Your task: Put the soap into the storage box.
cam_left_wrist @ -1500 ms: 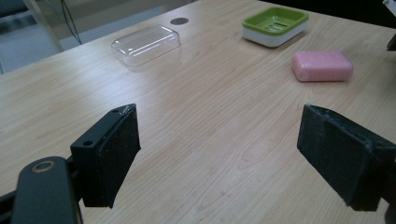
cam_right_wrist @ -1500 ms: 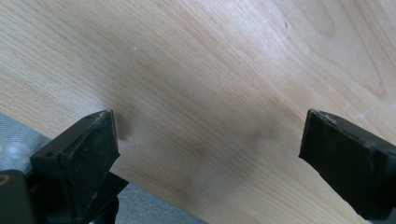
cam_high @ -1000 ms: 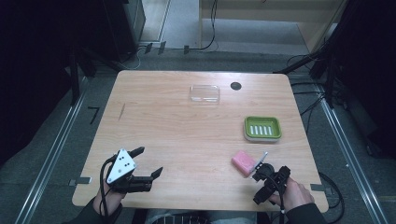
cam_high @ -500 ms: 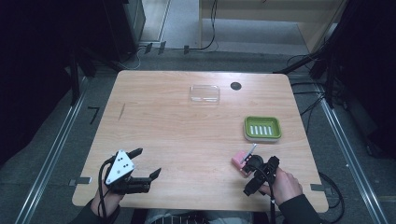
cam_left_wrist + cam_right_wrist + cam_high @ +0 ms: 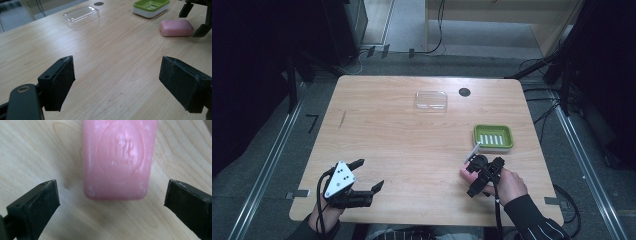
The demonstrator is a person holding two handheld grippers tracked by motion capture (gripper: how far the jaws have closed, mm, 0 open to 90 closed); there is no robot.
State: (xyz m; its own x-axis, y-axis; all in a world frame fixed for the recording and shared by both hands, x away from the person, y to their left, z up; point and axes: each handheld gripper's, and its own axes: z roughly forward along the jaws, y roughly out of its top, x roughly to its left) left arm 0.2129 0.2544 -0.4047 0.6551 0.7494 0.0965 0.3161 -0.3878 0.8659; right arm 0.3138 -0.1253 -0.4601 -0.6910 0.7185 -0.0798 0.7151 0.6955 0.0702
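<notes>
Tabletop [image 5: 412, 135]: a pale wooden surface, seen from above, with a person's hands coming in from its near edge.
Pink soap bar [image 5: 119, 157]: lying flat on the tabletop near the right front, stamped face up; this is the landmark for everything below.
Right claw [image 5: 471, 175]: hovering directly over the soap bar, pointing down at it, jaws spread wider than the bar and gripping nothing; the bar is sitting just beyond the gap between the jaw tips.
Right hand [image 5: 511, 184]: holding its tool just right of the soap, with a dark sleeve reaching back toward the near edge.
Left claw [image 5: 368, 175]: resting low, well left of the soap, jaws wide apart and empty, pointing across the tabletop toward the bar.
Left hand [image 5: 324, 215]: sitting at the near edge, far left of the soap.
Green soap dish [image 5: 493, 136]: lying just beyond the soap, empty.
Clear lid [image 5: 431, 100]: lying farther beyond the soap, to its left.
</notes>
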